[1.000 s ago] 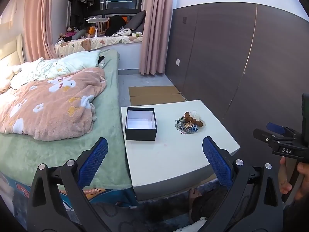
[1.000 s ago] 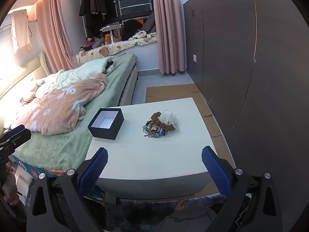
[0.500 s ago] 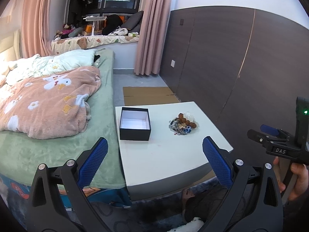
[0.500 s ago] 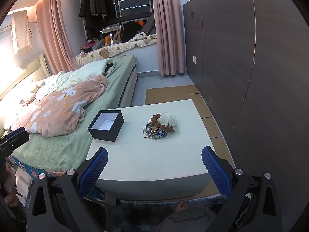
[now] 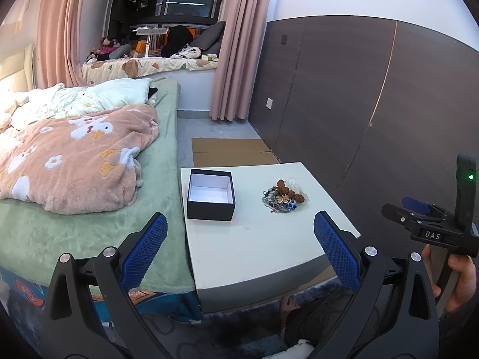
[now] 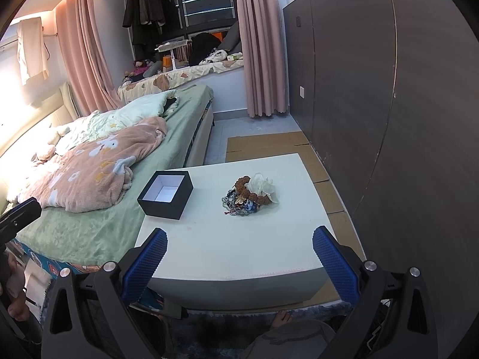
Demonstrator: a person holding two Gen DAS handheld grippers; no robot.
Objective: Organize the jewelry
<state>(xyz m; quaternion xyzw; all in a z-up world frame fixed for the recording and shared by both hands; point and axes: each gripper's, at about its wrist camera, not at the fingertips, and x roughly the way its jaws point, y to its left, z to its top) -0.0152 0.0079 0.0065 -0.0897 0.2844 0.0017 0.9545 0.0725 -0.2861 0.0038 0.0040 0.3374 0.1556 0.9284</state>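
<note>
You are holding both grippers short of the white table (image 5: 263, 248), with nothing between the fingers of either one. Your left gripper (image 5: 239, 248) is standing with its blue pads spread wide apart, and the near edge of the table is showing in the gap between them. Your right gripper (image 6: 239, 252) is spread just as wide, its pads framing the near part of the tabletop.

The jewelry pile (image 5: 283, 198) is lying on the table at about one o'clock from the left gripper and at about twelve o'clock from the right one (image 6: 248, 194). In it you are seeing a string of brown beads, a tangle of darker chains and blue pieces, and something white and gauzy at its far right side. The black box (image 5: 211, 195) with the white lining is sitting open at about eleven o'clock in both views (image 6: 165, 195), near the table's left edge and well apart from the pile.

In the left wrist view your right hand (image 5: 458, 272) is gripping the other tool's handle at three o'clock. The bed with the pink blanket (image 6: 89, 170) is lying at nine to ten o'clock, beside the table.
</note>
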